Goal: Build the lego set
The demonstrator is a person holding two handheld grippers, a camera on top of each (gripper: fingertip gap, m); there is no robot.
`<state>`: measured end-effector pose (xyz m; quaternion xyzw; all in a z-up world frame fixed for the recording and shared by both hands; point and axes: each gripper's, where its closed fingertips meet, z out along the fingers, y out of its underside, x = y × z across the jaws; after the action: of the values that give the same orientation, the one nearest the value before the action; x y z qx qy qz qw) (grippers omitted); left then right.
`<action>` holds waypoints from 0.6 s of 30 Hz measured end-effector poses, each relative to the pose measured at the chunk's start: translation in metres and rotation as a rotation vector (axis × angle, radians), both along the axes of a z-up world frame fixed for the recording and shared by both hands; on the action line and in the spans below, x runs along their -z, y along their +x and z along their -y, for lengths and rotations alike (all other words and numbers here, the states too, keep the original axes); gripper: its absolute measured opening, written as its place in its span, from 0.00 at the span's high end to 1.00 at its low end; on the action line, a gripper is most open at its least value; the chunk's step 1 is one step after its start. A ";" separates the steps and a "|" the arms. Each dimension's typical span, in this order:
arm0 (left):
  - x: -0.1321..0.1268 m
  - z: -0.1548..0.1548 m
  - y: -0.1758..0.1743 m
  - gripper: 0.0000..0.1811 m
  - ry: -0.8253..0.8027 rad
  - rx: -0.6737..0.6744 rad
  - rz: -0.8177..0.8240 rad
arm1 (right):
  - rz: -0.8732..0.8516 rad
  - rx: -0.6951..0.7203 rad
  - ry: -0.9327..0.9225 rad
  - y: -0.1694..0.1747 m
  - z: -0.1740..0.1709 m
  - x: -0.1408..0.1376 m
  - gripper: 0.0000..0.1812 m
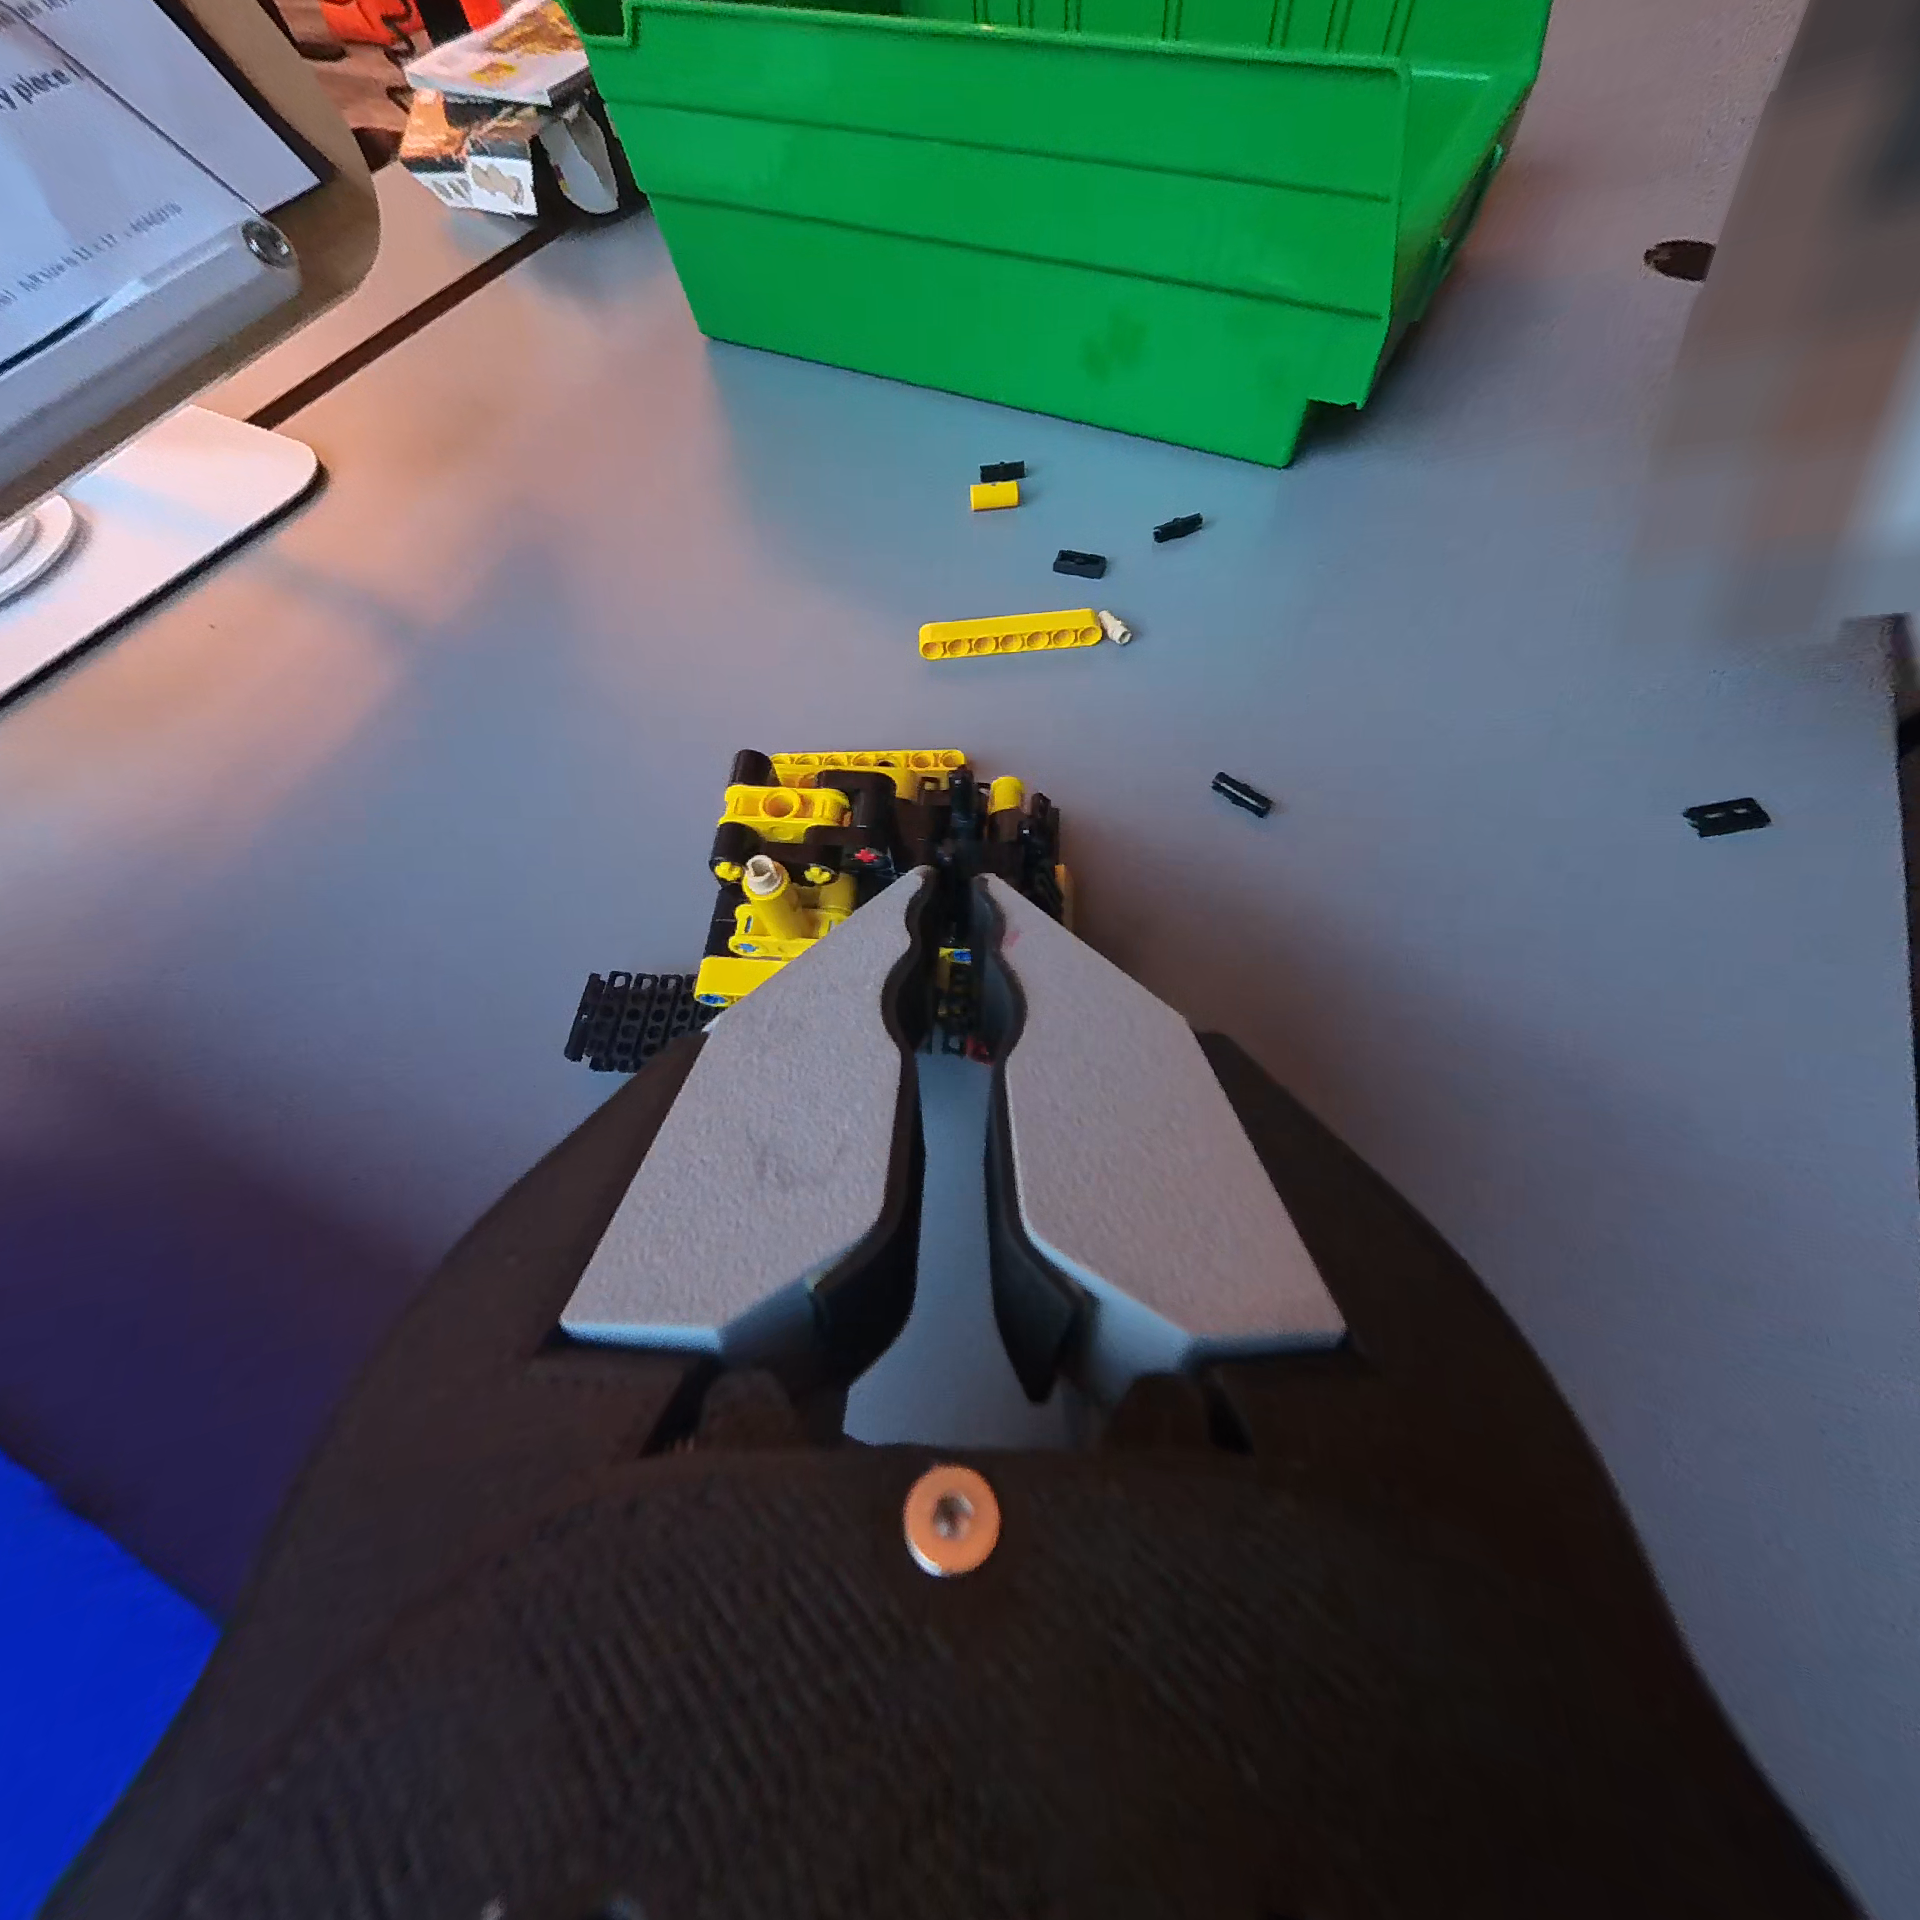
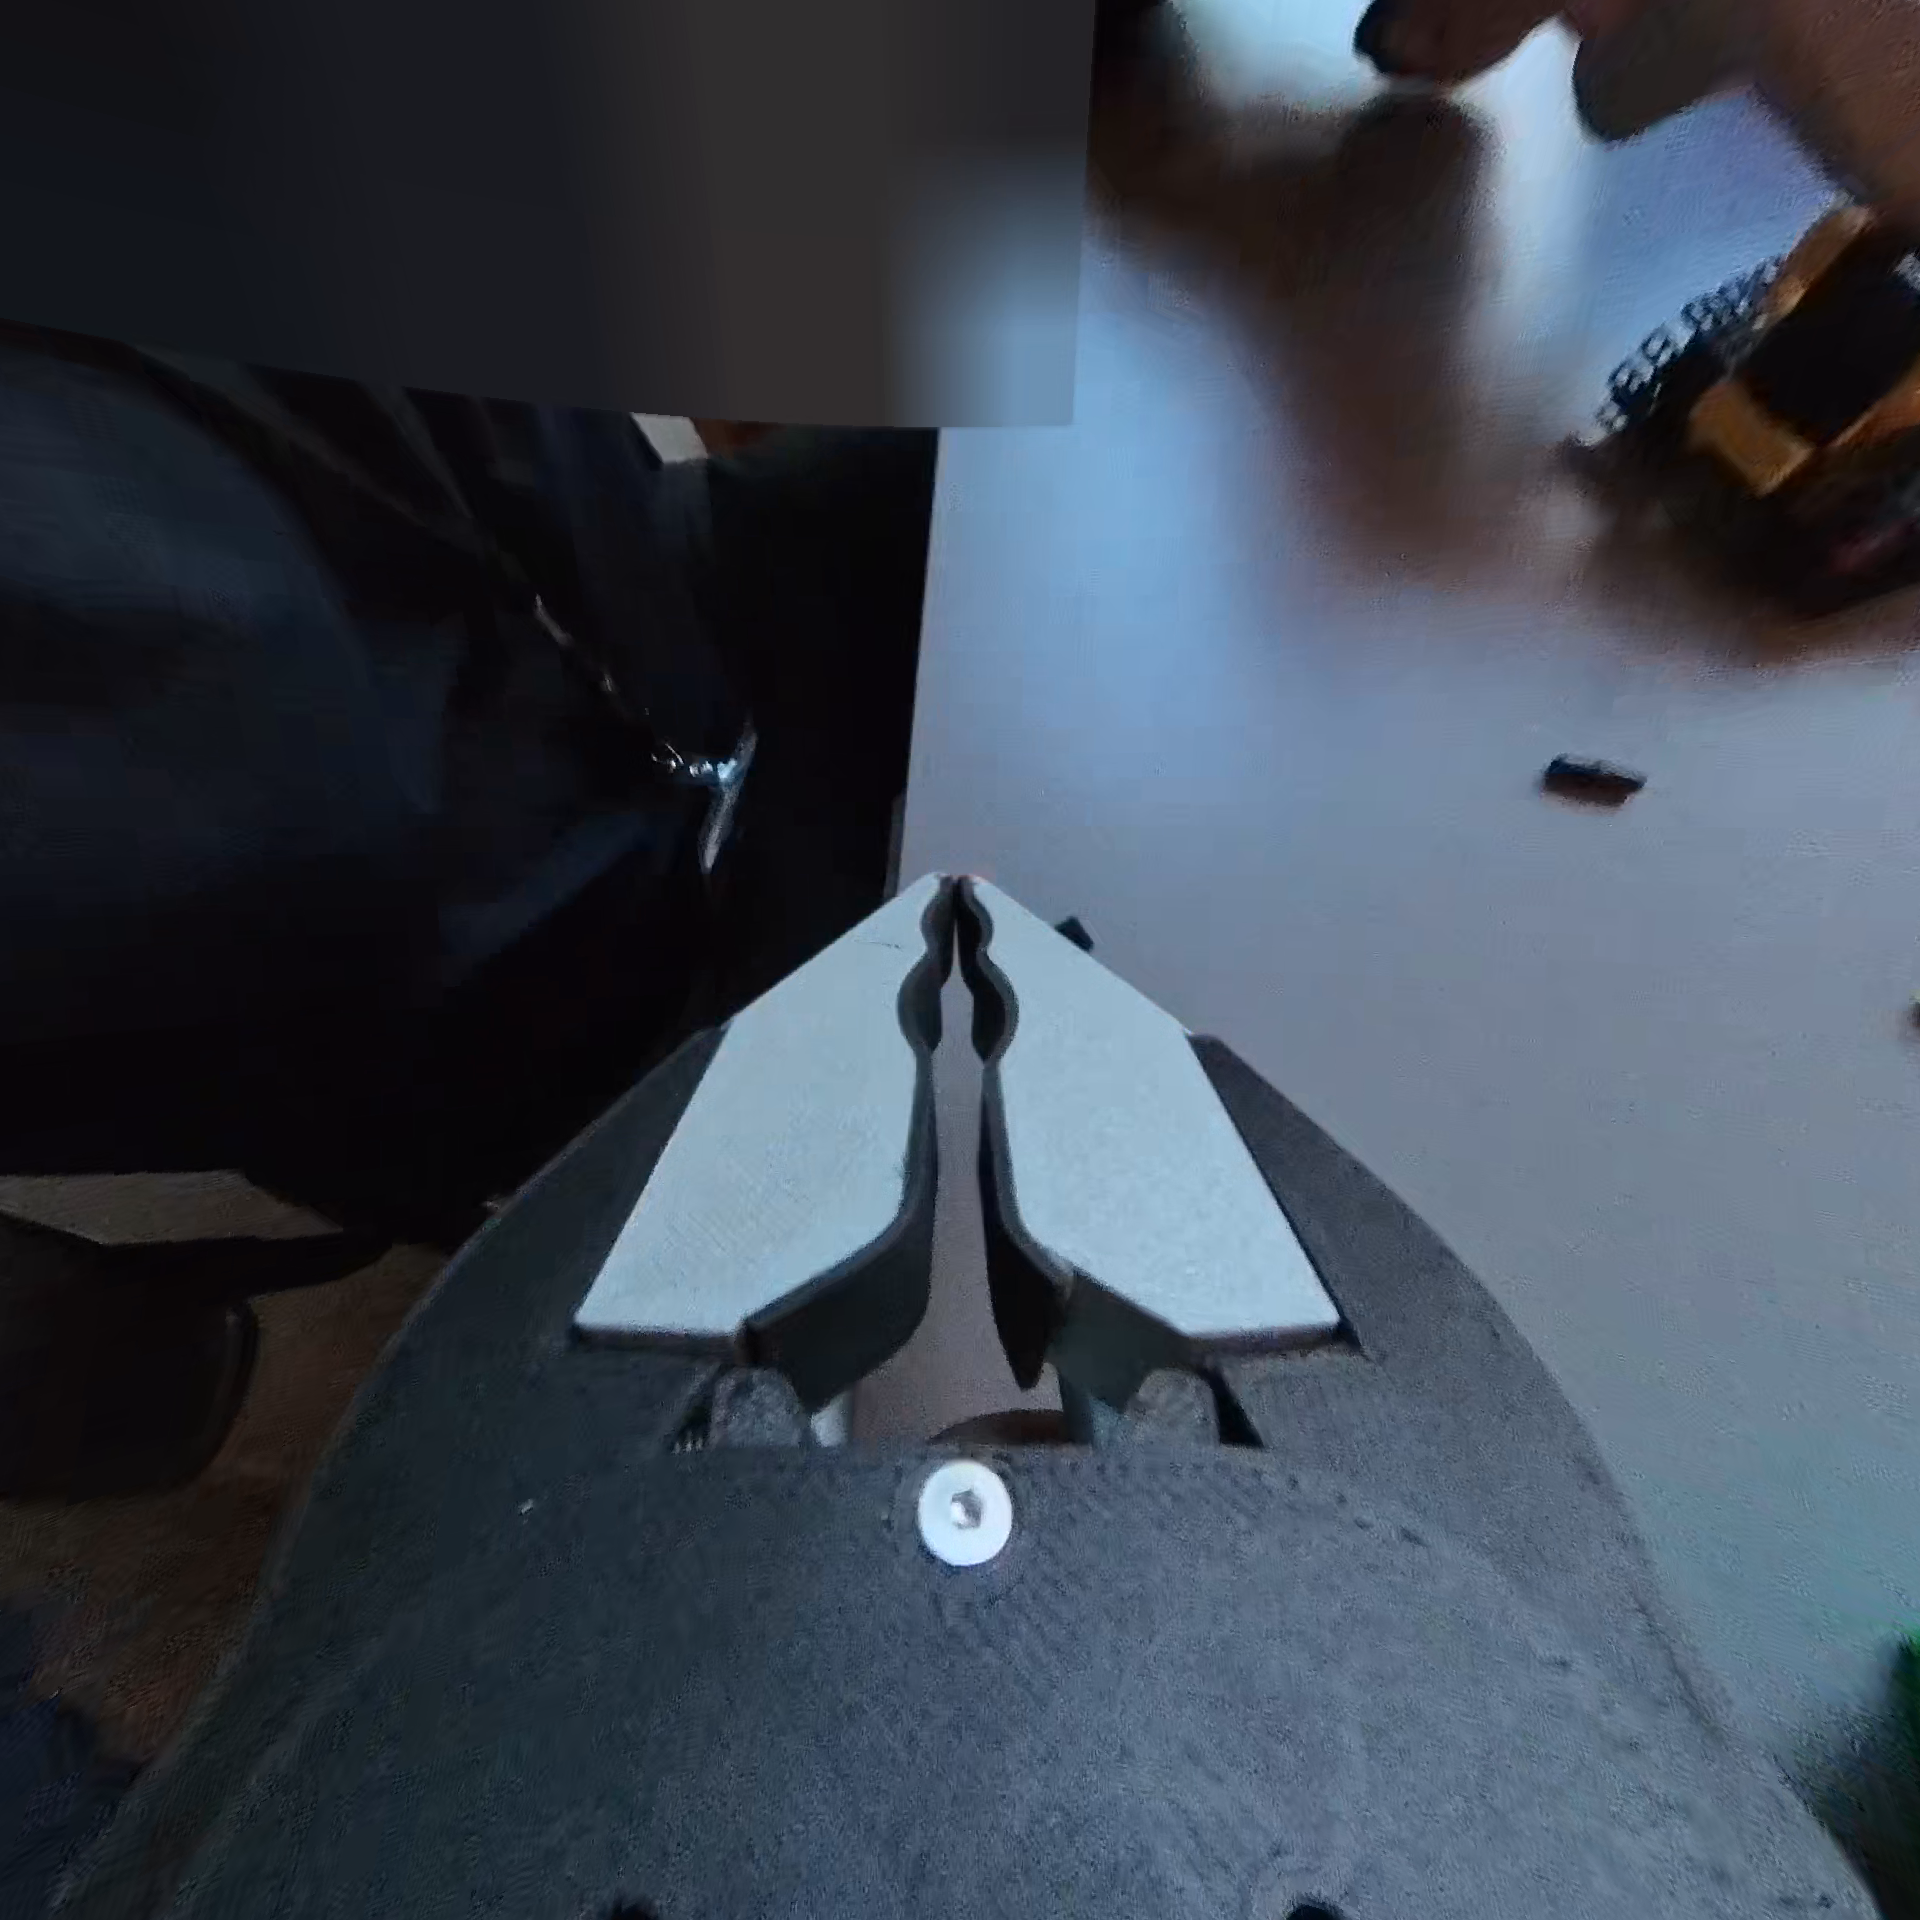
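Printed sheet (image 1: 94,156) in clear stand, far left corner of tabletop (image 1: 520,644): dark printed lines visible, cut off by picture edge, mostly too small and blurred to read. Booklet (image 1: 499,62) at far edge, left of green bin (image 1: 1018,260): printed cover, no legible wording. Lego model (image 1: 831,862) and loose pieces: no markings discernible. Right wrist view: no writing anywhere.

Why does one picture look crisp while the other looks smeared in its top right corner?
Left wrist view: the lego model and green bin are sharp, with an orange tint at left. Right wrist view: the model is motion-blurred and the table is glary.
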<state>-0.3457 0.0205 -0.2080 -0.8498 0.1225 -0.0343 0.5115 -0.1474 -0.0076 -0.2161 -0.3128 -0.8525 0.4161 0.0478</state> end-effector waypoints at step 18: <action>-0.001 0.018 0.004 0.99 -0.089 0.115 0.112 | -0.249 0.835 0.243 -0.097 -0.122 -0.011 0.86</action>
<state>-0.3414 0.0024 -0.2075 -0.8600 0.1407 -0.1162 0.4764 -0.2444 0.1147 -0.2055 -0.5695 -0.6837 0.2925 0.3504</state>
